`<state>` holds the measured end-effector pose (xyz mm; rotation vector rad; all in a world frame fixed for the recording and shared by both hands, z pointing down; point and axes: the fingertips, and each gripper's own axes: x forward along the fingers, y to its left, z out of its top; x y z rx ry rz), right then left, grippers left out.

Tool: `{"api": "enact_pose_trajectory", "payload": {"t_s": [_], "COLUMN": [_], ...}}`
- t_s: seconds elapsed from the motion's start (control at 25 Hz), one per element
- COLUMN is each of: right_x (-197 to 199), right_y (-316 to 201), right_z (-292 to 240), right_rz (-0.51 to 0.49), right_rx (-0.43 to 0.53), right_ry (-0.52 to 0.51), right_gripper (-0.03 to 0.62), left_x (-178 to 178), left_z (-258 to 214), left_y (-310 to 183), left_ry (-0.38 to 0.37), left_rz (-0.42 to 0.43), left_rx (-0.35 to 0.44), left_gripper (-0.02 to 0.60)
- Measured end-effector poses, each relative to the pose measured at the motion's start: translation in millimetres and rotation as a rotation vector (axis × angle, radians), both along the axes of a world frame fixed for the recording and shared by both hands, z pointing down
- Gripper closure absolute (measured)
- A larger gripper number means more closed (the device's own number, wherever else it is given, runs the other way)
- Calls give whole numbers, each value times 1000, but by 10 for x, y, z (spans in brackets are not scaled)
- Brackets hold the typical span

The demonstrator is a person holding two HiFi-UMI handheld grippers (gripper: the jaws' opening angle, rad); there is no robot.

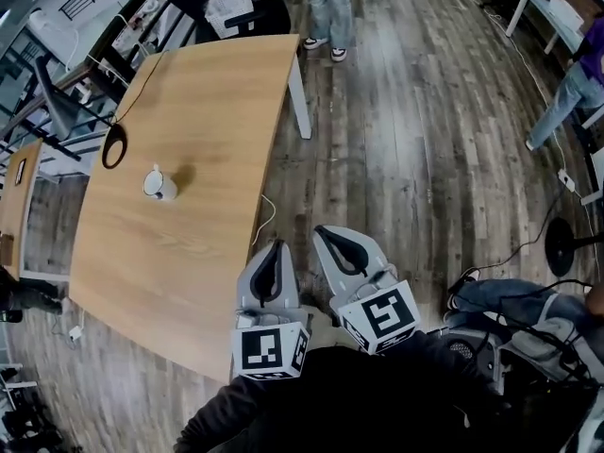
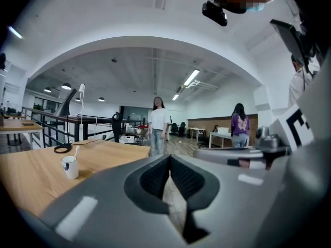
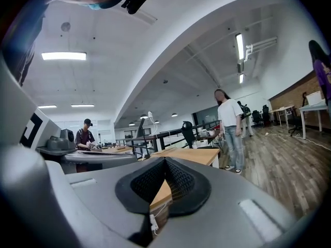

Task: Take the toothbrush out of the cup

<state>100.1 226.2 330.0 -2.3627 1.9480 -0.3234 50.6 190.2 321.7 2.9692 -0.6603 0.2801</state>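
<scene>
A white cup [image 1: 159,186] stands on the wooden table [image 1: 189,253], left of its middle, and it shows again as the cup [image 2: 70,167] at the left of the left gripper view. A white toothbrush [image 2: 76,152] leans out of its top. My left gripper [image 1: 276,245] hovers over the table's near right edge, well short of the cup, with its jaws shut and nothing between them. Beside it, my right gripper [image 1: 326,231] is off the table's edge over the floor, also shut and empty. In their own views the left gripper [image 2: 169,157] and the right gripper [image 3: 165,159] both show tips that meet.
A black loop of cable [image 1: 114,145] lies on the table's far left. A white cord [image 1: 267,217] hangs over the right edge. A person [image 1: 330,8] stands past the table's far end. Another person's legs [image 1: 514,300] and a black stand base [image 1: 571,243] are on the floor at right.
</scene>
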Motion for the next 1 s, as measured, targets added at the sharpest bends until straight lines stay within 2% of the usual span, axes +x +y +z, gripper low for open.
{"api": "enact_pose_trajectory", "payload": {"t_s": [0.36,0.76,1.0], "right_x": [73,124,-78], "right_y": [-648,-1712,-2362], "right_z": [118,204,336], "right_rz": [-110,-259,-419], "right_rx": [-9,-45,-95], "right_ry": [5,-3,-1], "right_gripper": [594,594,594], "left_x": [-4,37,-175], "left_z": [144,252,383], "left_y": [-601,-1579,-2171], "left_ry": [2,-5,6], "left_rz": [-122,-260,-417], "left_rx": [-10,-54,-101], "left_gripper": [574,574,574]}}
